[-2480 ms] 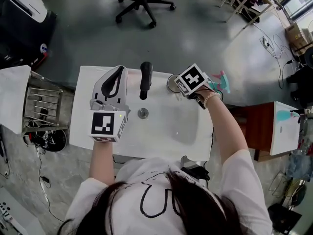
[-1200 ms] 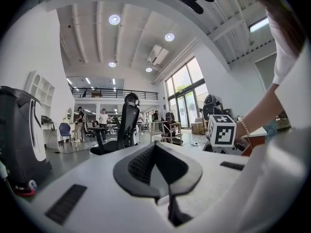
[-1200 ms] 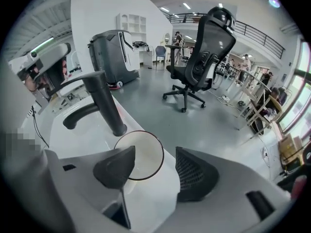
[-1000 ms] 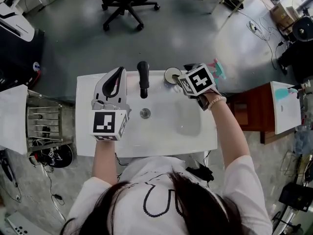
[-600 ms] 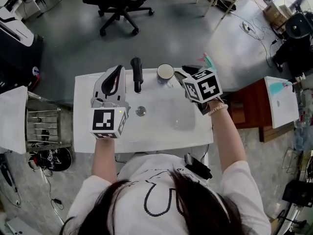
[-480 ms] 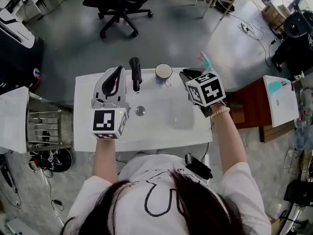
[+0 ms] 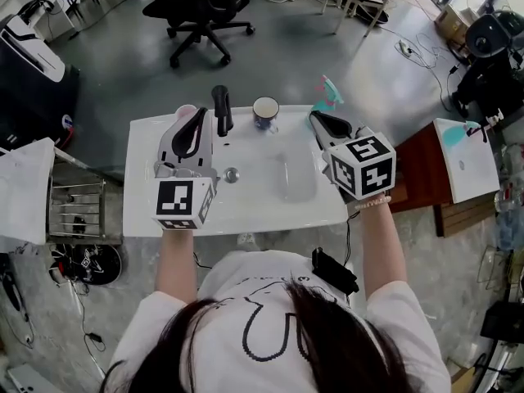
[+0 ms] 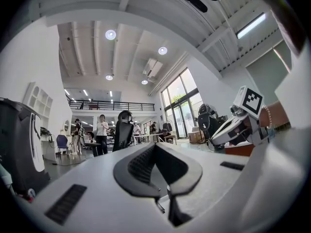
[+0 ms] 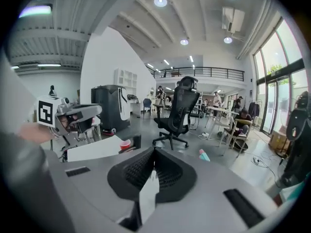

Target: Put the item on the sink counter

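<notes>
A white mug with a dark pattern stands upright on the white sink counter, at the back rim beside the black faucet. Nothing holds it. My right gripper is shut and empty, a little right of the mug over the counter's right end; in the right gripper view its pads meet with nothing between them. My left gripper hovers over the left of the counter, pads together and empty. A pink cup peeks out behind it.
A teal spray bottle lies on the floor behind the counter's right corner. The basin has a drain. A metal rack stands at the left, a wooden stand with a white box at the right, an office chair beyond.
My right gripper has drawn back from the mug toward the right and its jaws have closed; the mug stays on the counter. The left gripper has held still.
</notes>
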Available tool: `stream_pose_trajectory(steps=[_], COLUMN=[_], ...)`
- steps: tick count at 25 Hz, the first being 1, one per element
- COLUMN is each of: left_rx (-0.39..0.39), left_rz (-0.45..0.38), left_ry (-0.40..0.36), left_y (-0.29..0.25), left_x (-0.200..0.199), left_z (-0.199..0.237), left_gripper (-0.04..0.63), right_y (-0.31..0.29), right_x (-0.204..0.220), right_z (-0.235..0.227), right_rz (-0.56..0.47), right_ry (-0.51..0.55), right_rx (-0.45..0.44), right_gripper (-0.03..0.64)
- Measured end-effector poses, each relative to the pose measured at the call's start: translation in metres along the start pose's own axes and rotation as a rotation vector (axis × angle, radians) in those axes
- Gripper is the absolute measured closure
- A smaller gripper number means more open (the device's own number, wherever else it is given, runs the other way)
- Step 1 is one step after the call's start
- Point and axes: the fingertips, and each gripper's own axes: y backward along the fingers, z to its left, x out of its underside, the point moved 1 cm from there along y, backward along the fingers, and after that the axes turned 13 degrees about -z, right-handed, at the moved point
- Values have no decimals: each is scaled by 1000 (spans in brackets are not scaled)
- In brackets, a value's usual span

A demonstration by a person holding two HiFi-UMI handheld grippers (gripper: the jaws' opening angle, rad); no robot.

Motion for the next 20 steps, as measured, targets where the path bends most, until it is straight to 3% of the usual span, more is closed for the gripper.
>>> stream_pose_trajectory(steps=[7, 14, 16, 20], left_rx=[12, 36, 42, 48], left_rz=[-26, -54, -67, -90], left_ry=[-28, -57, -63, -70], left_y=[11, 15, 14, 11], left_x=[-23, -41, -46, -56], left_z=[-12, -14, -14, -16], left_gripper=[586, 586, 586, 586], right_y=[45, 77, 82, 81], right_x=[-44, -71, -76, -78], right_z=[12, 16, 18, 21], right_rz=[-291, -500, -541, -515], right_ry=[93, -12, -35, 47], right_rx=[88, 178, 185, 195], right_gripper=[589, 589, 589, 589])
